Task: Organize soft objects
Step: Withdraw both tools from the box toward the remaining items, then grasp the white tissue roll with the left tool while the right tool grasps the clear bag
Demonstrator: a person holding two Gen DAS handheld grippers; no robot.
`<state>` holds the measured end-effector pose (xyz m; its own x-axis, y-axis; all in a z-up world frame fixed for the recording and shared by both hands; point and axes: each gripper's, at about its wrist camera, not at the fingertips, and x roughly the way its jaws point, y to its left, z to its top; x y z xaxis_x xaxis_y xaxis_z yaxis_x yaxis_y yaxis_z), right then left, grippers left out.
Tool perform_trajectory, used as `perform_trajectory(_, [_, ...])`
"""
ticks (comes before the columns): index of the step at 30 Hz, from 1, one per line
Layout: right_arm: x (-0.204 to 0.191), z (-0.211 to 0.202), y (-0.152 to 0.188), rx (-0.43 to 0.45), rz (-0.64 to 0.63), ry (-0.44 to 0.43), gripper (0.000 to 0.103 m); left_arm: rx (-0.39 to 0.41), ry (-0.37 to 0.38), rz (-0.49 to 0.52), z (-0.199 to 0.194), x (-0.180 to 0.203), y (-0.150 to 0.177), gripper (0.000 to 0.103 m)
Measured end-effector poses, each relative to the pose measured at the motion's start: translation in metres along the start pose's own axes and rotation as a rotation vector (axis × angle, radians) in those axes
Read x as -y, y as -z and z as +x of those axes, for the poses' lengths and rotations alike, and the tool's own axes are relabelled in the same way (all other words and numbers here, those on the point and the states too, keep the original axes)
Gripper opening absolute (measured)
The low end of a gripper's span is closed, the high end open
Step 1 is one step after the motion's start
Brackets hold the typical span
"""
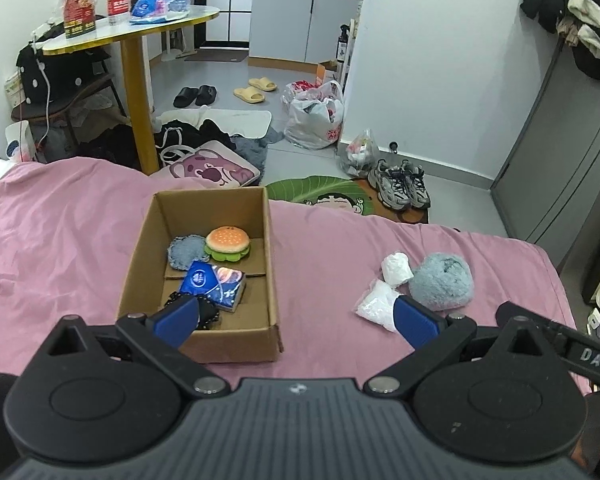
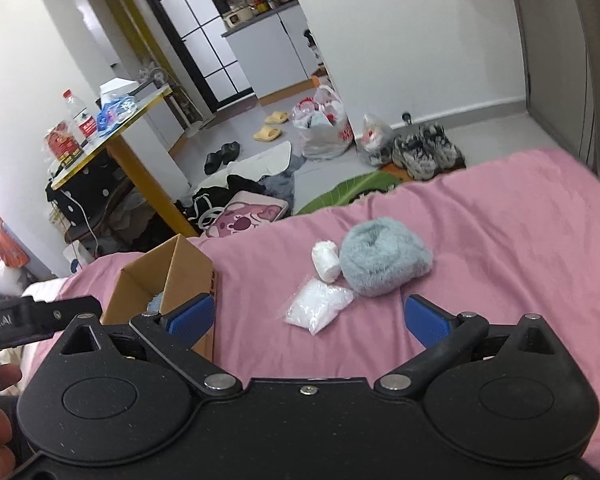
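Note:
An open cardboard box (image 1: 272, 240) (image 2: 180, 264) rests on the pink bedsheet (image 1: 60, 240). Inside lie a plush burger (image 1: 227, 242), a grey-blue round pad (image 1: 185, 252), a blue tissue pack (image 1: 214, 285) and a black item (image 1: 208, 314) near the front wall. To the right on the sheet sit a fluffy grey-blue ball (image 1: 442, 281) (image 2: 384, 258), a white roll (image 1: 396, 268) (image 2: 326, 265) and a clear bag of white filling (image 1: 376, 306) (image 2: 320, 308). My left gripper (image 1: 296, 318) is open over the box's front right corner. My right gripper (image 2: 310, 316) is open just short of the bag.
Beyond the bed's far edge the floor holds a pink bag (image 1: 212, 168), clothes, slippers (image 1: 256, 90), plastic bags (image 1: 316, 116), sneakers (image 1: 404, 184) and a green mat (image 1: 320, 194). A yellow-legged table (image 1: 136, 92) stands at the left. A grey wardrobe (image 1: 572, 152) is at the right.

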<state>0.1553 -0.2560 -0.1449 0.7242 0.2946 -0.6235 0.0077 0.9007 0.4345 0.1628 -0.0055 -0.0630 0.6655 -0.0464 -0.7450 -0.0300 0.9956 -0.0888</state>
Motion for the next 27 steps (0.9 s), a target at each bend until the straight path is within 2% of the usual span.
perform_trajectory(15, [0.022,0.027,0.003,-0.033,0.042,0.041,0.095,0.0,-0.011,0.051,0.03,0.036,-0.013,0.102])
perform_trajectory(22, [0.035,0.044,0.006,-0.077,0.081,0.057,0.086,-0.016,-0.003,0.041,0.05,0.05,-0.015,0.101])
perform_trajectory(27, [0.041,0.059,0.006,-0.113,0.096,0.032,0.081,-0.031,0.013,0.061,0.068,0.068,-0.017,0.1])
